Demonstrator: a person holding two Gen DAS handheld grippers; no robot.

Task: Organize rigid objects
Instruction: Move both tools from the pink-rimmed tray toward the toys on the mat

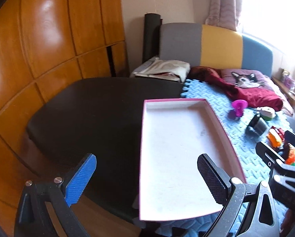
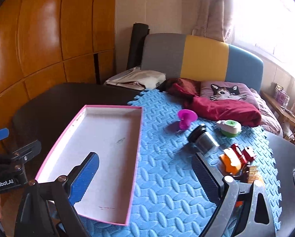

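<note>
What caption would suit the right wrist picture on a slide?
Open right gripper hovers over a blue foam mat, between an empty pink tray and scattered small toys.

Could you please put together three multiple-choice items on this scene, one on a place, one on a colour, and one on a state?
1. Where does the magenta funnel-shaped toy lie?
A. Inside the tray
B. On the blue foam mat, to the right of the tray
C. On the cat pillow

2. What colour is the rim of the tray?
A. Pink
B. Green
C. Black

3. What state are the right tongs in?
A. Shut on the toy
B. Shut on the tray's rim
C. Open, holding nothing

Answers:
1. B, since the toy rests on the blue foam mat, apart from the tray.
2. A, since the edge around the white floor is pink.
3. C, since the fingers stand wide apart with only tray and mat between them.
</note>
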